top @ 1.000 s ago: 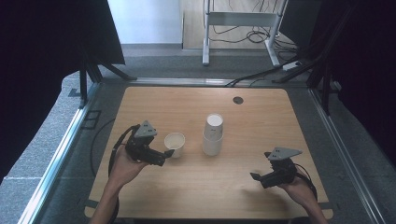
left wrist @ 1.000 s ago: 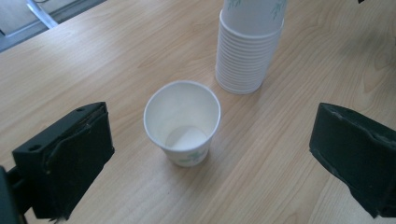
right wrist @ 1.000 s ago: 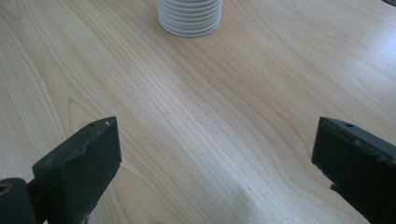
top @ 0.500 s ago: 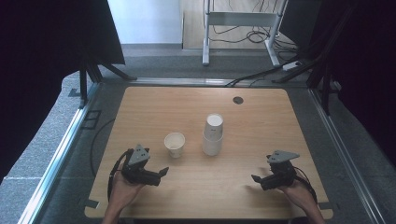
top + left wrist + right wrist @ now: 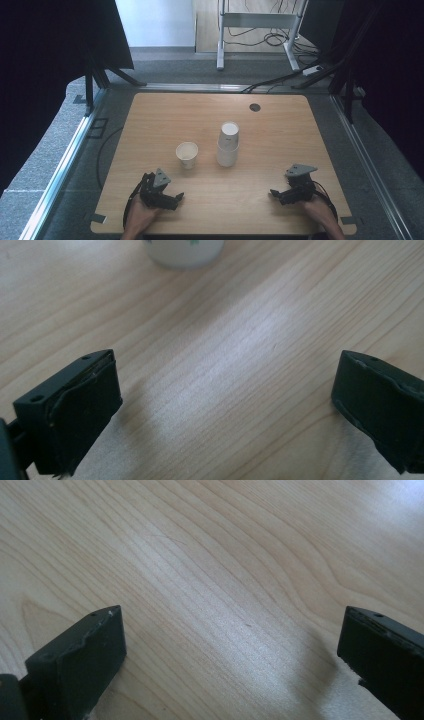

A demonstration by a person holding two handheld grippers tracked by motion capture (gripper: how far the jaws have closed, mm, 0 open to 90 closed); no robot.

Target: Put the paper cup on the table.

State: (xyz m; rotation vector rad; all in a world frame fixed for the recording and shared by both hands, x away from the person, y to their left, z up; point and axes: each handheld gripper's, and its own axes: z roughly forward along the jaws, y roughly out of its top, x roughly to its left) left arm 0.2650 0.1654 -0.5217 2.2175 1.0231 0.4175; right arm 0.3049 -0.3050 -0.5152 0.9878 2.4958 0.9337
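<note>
A single white paper cup (image 5: 187,153) stands upright near the middle of the wooden table (image 5: 165,115). To its right is a stack of white paper cups (image 5: 228,144). My left gripper (image 5: 176,199) rests low at the front left, below the single cup, open with nothing between its jaws. The base of a white cup (image 5: 182,251) shows at the top of the left gripper view. At the front right my right gripper (image 5: 276,194) lies open over bare wood, jaws wide apart and empty.
A small dark round grommet (image 5: 255,107) sits in the table's far right part. Black cables trail from both grippers over the front edge. A white metal frame (image 5: 260,20) and floor cables lie beyond the table. Dark curtains flank both sides.
My left gripper has let go of the single cup and drawn back toward the front edge. The cup stays standing. The right gripper has barely moved.
</note>
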